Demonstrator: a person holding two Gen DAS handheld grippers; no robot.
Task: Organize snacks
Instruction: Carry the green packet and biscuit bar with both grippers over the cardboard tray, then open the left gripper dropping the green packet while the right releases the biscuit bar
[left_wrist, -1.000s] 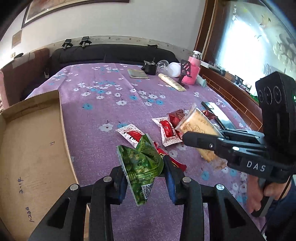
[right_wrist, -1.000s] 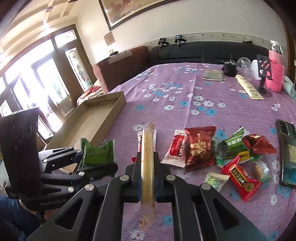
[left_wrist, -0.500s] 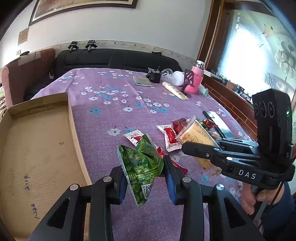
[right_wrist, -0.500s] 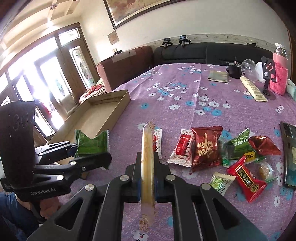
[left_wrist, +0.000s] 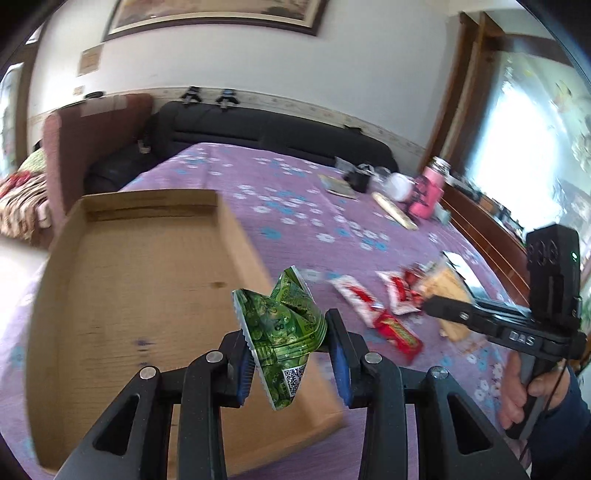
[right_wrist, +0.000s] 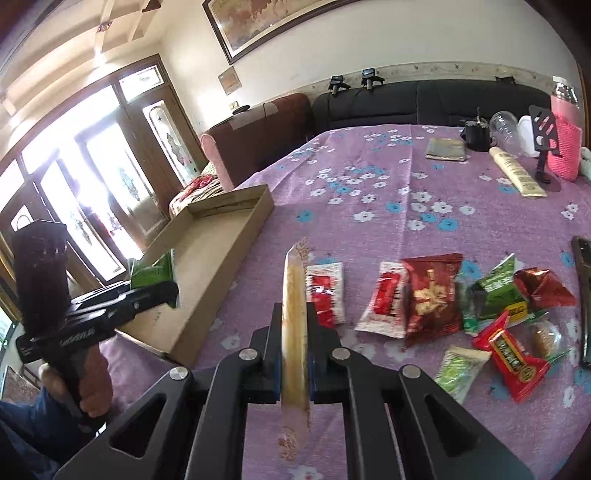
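Observation:
My left gripper (left_wrist: 288, 343) is shut on a crumpled green snack packet (left_wrist: 282, 328) and holds it above the near right corner of a shallow cardboard box (left_wrist: 129, 280). In the right wrist view the left gripper (right_wrist: 162, 286) with the green packet (right_wrist: 151, 271) hangs over the box (right_wrist: 207, 254). My right gripper (right_wrist: 293, 332) is shut on a flat tan cracker packet (right_wrist: 294, 332), held edge-on above the purple cloth; it also shows in the left wrist view (left_wrist: 448, 288). Several loose snacks lie on the cloth, among them a dark red bag (right_wrist: 430, 295).
A purple floral cloth (right_wrist: 369, 184) covers the table. A phone (right_wrist: 583, 295) lies at the right edge. At the far end stand a pink bottle (right_wrist: 563, 147), a phone stand (right_wrist: 545, 147), a tube (right_wrist: 517, 177), a booklet (right_wrist: 445, 149) and a cup (right_wrist: 504, 127). A sofa sits behind.
My left gripper has swung left with the green packet, from above the snack pile to above the cardboard box. My right gripper still holds the cracker packet and has shifted slightly.

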